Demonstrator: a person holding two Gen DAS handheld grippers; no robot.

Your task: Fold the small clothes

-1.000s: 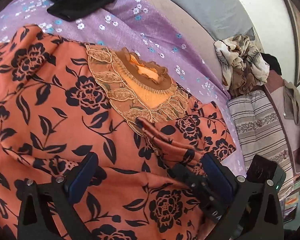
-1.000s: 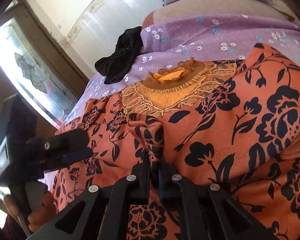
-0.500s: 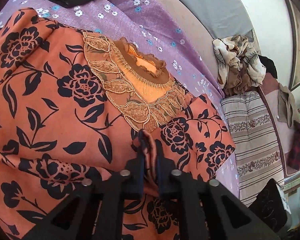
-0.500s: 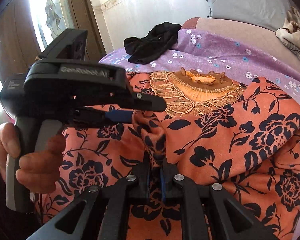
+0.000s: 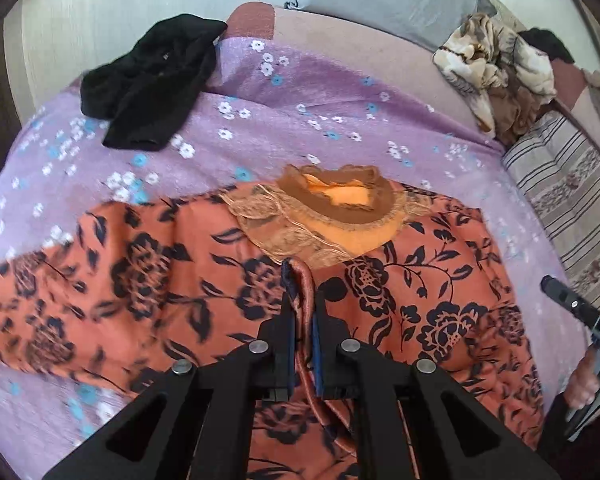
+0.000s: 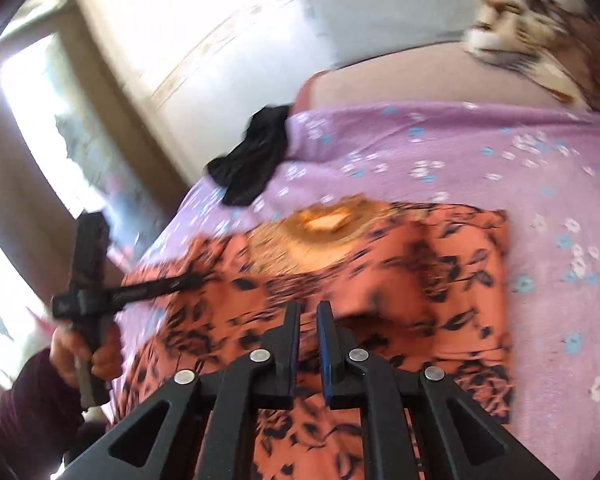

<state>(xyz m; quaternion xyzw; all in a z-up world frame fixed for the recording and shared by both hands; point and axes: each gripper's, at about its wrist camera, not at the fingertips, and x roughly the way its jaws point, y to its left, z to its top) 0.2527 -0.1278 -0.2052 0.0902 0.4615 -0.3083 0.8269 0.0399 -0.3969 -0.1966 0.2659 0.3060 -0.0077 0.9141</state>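
Here the left tool is clamped on a raised fold of the orange floral garment, the pinched cloth standing up between its jaws. The right tool has just been opening; its jaws stand narrowly apart with nothing between them, poised just above the same garment. The garment lies spread on the bed directly beneath and ahead of both tools, its lace-trimmed neckline just beyond the left tool's tips. Past the neckline, and to the right of the right tool, the purple flowered bedspread lies bare up to the garment's straight right edge. Farther out, a black garment lies crumpled at the far left of the bedspread, well apart from the tools. A heap of patterned cloth sits far right, beside a striped cushion. The right-wrist view is blurred.
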